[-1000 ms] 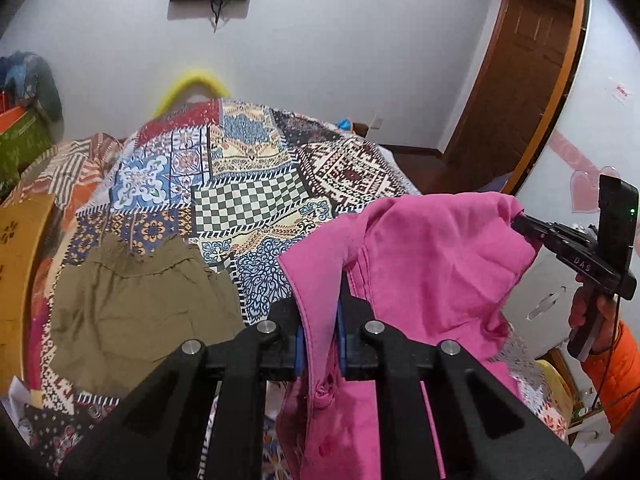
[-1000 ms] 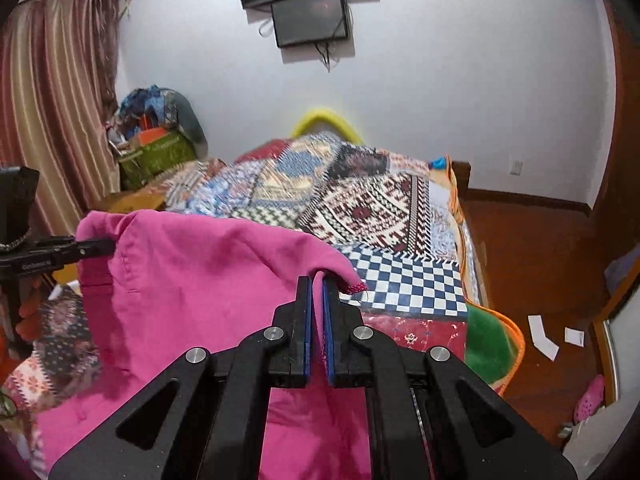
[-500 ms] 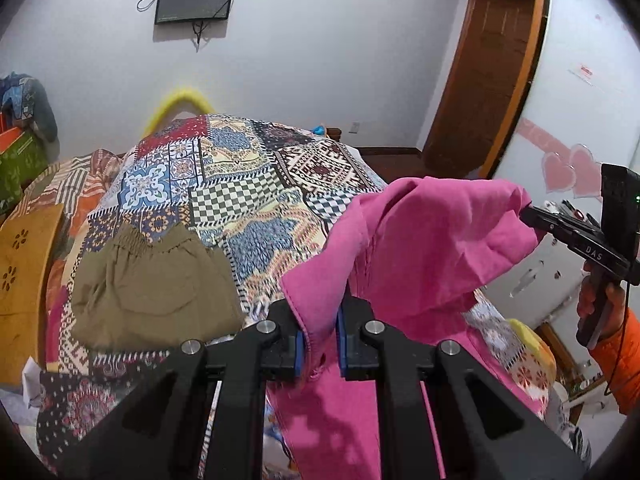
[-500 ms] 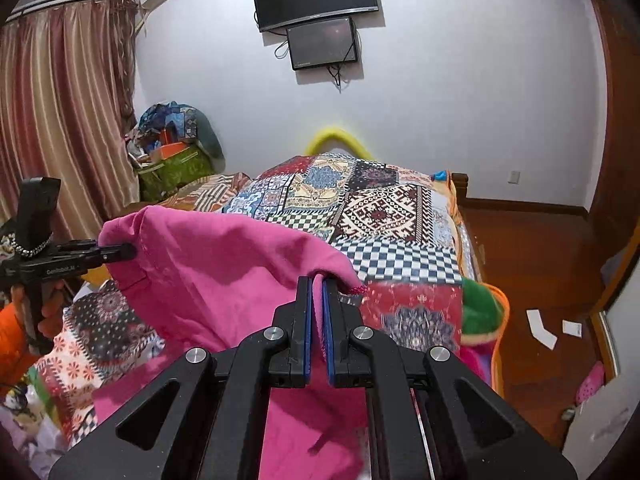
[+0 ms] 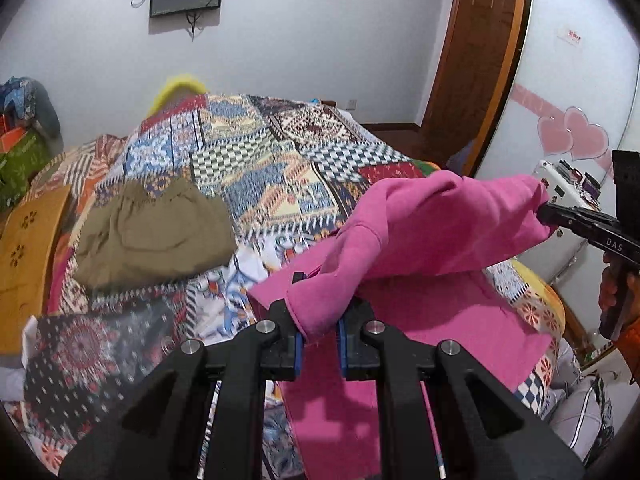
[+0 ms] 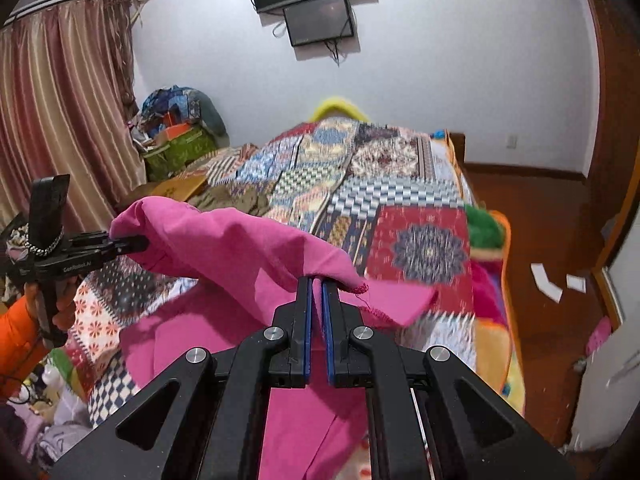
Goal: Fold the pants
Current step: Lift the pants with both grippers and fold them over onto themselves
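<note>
1. The left gripper (image 5: 318,330) has its jaws pinched on a bunched edge of the pink pants (image 5: 432,232), at 6 o'clock in the left wrist view.
2. The right gripper (image 6: 316,300) has its jaws pressed together on another edge of the same pants (image 6: 240,240), with only a thin layer of cloth between the blue pads (image 6: 307,320).
3. The pants hang as a raised band between the two grippers, lifted above the patchwork bedspread (image 5: 256,168). The rest of the garment lies flat on the bed below, toward 5 o'clock in the left wrist view.
4. In the left wrist view the right gripper (image 5: 544,212) shows at 3 o'clock, gripping the far end of the band.
5. In the right wrist view the left gripper (image 6: 140,244) shows at 9 o'clock, with an orange sleeve (image 6: 18,340) below it.
6. An olive-brown garment (image 5: 152,236) lies on the bedspread at 9 o'clock in the left wrist view, apart from the pants.
</note>
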Tool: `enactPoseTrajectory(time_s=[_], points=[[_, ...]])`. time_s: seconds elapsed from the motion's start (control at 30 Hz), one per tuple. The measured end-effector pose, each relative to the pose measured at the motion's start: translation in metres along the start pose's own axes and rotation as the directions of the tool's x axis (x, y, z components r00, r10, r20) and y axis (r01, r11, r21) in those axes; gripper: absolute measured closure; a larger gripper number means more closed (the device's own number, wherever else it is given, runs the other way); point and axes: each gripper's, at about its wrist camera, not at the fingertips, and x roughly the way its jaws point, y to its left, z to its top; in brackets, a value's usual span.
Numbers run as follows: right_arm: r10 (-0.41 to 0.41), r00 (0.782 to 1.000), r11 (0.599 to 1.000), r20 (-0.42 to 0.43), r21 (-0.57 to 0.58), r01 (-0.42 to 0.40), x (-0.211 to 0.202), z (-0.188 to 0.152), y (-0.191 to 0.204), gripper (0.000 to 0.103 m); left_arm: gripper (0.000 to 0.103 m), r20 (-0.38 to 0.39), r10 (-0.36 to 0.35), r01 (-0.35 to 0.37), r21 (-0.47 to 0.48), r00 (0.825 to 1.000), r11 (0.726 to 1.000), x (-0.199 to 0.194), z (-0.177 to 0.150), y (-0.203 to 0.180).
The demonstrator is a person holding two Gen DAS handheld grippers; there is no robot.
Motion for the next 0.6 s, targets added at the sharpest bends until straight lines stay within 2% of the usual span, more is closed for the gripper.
enactPoseTrajectory(time_s=[0.3,0.47,0.6], points=[[0.018,0.996,1.0,-0.084,0.008,-0.017,-0.003,-0.045,0.006,0.098,0.09,-0.048,0.021,-0.019,0.048,0.999,0.999,0.003,-0.046,-0.01],[0.037,0.994,0.999,-0.102,0.012,-0.036,-0.011,-0.06,0.012,0.098,0.09,-0.053,0.041,-0.036,0.082,0.998,0.996,-0.004,-0.062,-0.017],[0.06,0.989,0.998,-0.132,0.014,-0.059,-0.012,-0.074,0.019,0.098,0.09,-0.07,0.038,-0.033,0.068,0.997,0.997,-0.005,-0.071,-0.013]])
